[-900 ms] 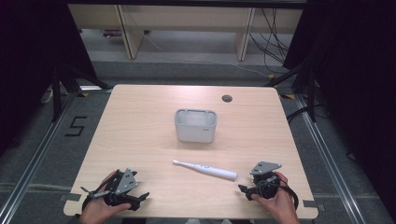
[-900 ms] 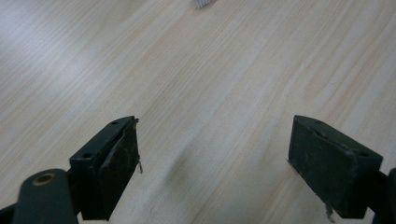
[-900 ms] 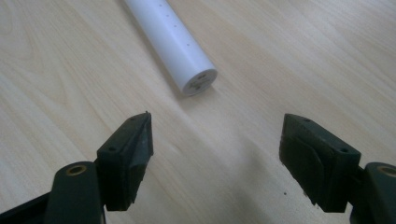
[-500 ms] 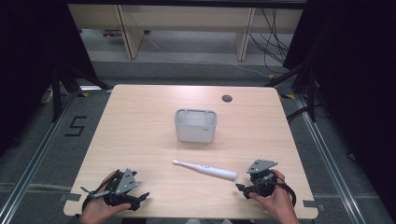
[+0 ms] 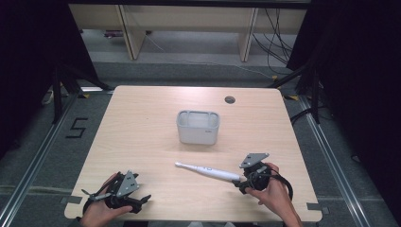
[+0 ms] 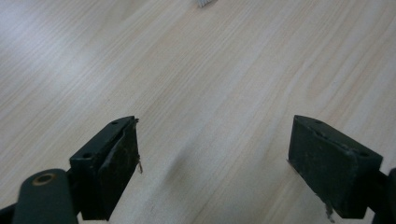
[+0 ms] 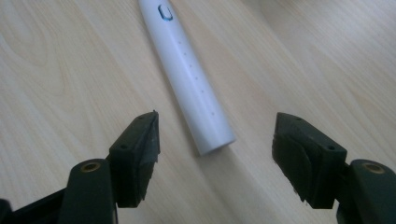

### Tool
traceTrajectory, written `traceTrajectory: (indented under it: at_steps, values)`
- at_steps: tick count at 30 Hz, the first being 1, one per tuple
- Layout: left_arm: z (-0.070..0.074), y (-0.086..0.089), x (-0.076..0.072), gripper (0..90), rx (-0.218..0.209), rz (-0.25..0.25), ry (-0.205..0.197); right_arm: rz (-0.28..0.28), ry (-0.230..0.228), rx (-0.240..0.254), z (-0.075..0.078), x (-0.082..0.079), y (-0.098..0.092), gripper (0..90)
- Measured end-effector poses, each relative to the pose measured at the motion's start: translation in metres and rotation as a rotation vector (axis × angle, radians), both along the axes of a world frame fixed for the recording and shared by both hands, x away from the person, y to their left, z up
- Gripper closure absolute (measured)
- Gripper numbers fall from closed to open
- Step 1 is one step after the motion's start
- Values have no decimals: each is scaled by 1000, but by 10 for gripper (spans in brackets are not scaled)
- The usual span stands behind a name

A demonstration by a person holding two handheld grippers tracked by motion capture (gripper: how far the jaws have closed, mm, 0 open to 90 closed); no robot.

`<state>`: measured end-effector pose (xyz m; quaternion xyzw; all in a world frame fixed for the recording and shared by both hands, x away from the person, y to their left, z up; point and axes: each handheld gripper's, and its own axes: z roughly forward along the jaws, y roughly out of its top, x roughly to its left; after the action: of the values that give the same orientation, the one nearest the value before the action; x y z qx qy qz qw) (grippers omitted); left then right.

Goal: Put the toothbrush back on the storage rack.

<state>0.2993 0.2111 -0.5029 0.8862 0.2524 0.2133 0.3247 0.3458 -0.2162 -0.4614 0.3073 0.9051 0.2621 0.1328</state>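
A white electric toothbrush [image 5: 208, 171] lies flat on the wooden table [image 5: 142, 132], its brush end pointing left. In the right gripper view the handle's butt end [image 7: 205, 126] sits between and just ahead of my open jaws. My right gripper [image 5: 242, 182] is at that butt end, near the table's front right, open and empty. A white rectangular holder [image 5: 198, 126] stands upright at the table's middle. My left gripper [image 5: 142, 199] rests at the front left corner, open, with bare wood between its pads [image 6: 123, 158].
A round cable hole [image 5: 230, 100] sits near the table's far right edge. Shelving and cables stand on the floor beyond the table. A floor marking "5" [image 5: 75, 127] lies to the left.
My right gripper has slid left and forward toward the toothbrush's butt end. The left gripper has stayed in place.
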Motion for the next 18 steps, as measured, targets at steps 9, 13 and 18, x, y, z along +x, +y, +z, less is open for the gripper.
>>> traceTrajectory:
  at_steps: [9,13,18]
  values:
    - [0,0,0,157,5,-2,1,83,16,-30,4,12,18,368]
    - [0,0,0,157,6,-3,1,92,36,-25,9,14,27,386]
    - [0,0,0,157,7,-3,0,162,45,-53,14,23,43,409]
